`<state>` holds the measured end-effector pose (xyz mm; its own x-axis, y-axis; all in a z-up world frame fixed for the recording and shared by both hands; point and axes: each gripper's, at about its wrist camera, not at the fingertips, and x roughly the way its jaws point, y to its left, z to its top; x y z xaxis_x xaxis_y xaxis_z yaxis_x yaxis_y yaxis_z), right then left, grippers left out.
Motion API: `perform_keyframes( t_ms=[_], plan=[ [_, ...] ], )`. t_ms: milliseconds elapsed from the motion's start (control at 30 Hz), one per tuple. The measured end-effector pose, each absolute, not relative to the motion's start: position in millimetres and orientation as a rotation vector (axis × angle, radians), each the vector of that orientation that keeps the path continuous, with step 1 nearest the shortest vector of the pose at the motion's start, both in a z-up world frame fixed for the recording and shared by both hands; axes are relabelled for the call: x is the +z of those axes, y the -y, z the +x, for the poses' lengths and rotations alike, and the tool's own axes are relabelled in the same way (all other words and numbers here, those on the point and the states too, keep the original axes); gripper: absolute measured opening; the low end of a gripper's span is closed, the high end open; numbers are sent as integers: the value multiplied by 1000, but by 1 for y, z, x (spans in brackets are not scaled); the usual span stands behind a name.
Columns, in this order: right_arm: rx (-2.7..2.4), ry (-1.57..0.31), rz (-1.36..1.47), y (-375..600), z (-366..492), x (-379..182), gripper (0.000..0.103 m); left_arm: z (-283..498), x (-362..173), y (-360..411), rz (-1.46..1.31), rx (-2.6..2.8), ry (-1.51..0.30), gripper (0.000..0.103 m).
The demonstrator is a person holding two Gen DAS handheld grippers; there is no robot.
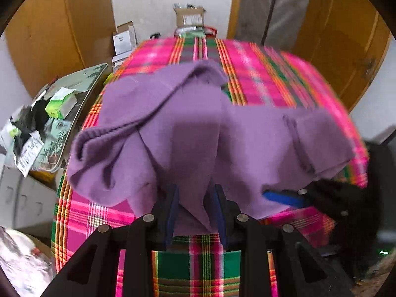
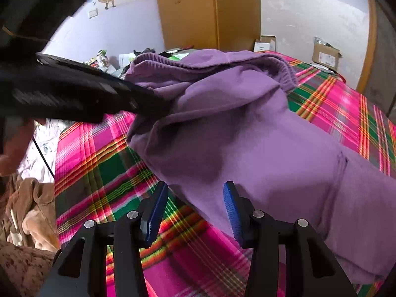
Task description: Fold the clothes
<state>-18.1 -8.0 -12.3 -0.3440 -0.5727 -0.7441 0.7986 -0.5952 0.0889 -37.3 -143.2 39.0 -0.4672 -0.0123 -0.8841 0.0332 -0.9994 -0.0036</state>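
While the purple sweater [image 1: 198,128] lies crumpled on the plaid bed cover [image 1: 259,74], the left gripper [image 1: 196,212] pinches a fold of its cloth between the jaws, which are pressed on the fabric. The cloth hangs down between the two dark blue pads [image 1: 173,210]. In the right wrist view, the right gripper [image 2: 195,212] has its jaws spread, with nothing between them; the right pad [image 2: 232,210] is touching or just beside the sweater's lower edge, I cannot tell which. The sweater [image 2: 247,136] covers the middle of the bed and reaches toward its right edge, and its ribbed hem [image 2: 173,61] is raised toward the far side. Beside the bed's left edge stands a tray [image 1: 74,104] with small boxes. A cardboard box [image 1: 189,17] sits beyond the far edge.
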Motion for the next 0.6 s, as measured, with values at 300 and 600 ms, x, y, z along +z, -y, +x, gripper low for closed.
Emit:
perform_keyframes(
  t_ms=[300,600],
  plan=[
    [-2025,-307,978,-6,-23,-12,49,-48,25,131,1654,-2589,107,28],
    [-2023,-282,975,-14,-23,-12,49,-65,8,142,1696,-2539,14,8]
  ],
)
